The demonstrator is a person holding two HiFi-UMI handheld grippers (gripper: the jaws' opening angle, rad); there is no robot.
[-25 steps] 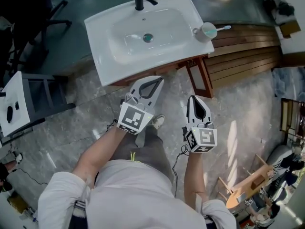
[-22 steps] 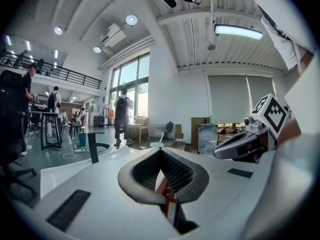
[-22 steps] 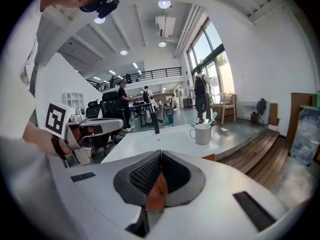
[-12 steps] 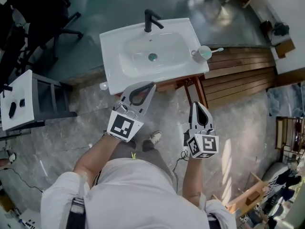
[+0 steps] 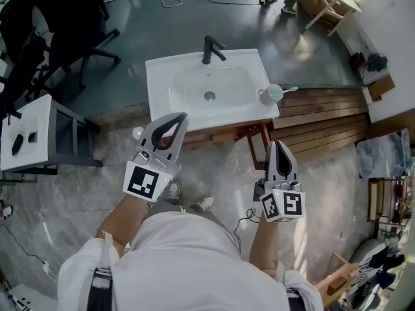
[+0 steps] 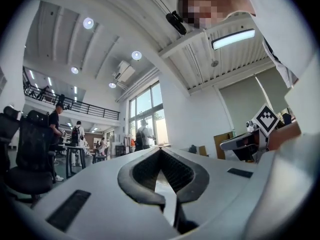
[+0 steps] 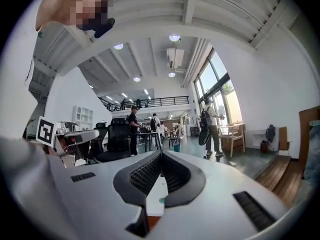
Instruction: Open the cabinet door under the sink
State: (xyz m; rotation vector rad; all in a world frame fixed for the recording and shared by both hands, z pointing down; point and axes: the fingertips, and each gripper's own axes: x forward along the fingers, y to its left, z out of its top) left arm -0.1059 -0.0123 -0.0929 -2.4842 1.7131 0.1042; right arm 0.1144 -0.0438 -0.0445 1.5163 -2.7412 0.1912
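Observation:
A white sink (image 5: 188, 105) with a black tap (image 5: 211, 48) sits on a brown wooden cabinet (image 5: 217, 136), seen from above in the head view. At the cabinet's right end a wooden door panel (image 5: 257, 145) juts out toward me. My left gripper (image 5: 181, 117) is shut and empty, its tip over the sink's front left edge. My right gripper (image 5: 275, 144) is shut and empty, just right of the door panel and apart from it. In the left gripper view the left gripper (image 6: 160, 149) shows only the room beyond its tips, and so does the right gripper (image 7: 161, 154) in the right gripper view.
A cup with a toothbrush (image 5: 273, 94) stands on the sink's right corner. Wooden decking (image 5: 324, 116) lies to the right. A black office chair (image 5: 71, 41) and a white stand (image 5: 29, 135) are at the left. A small white round thing (image 5: 137, 133) lies on the floor.
The view has drawn back from the sink, which now looks smaller and farther. Both grippers have come away from the cabinet front; the left has drifted left, and both stay shut.

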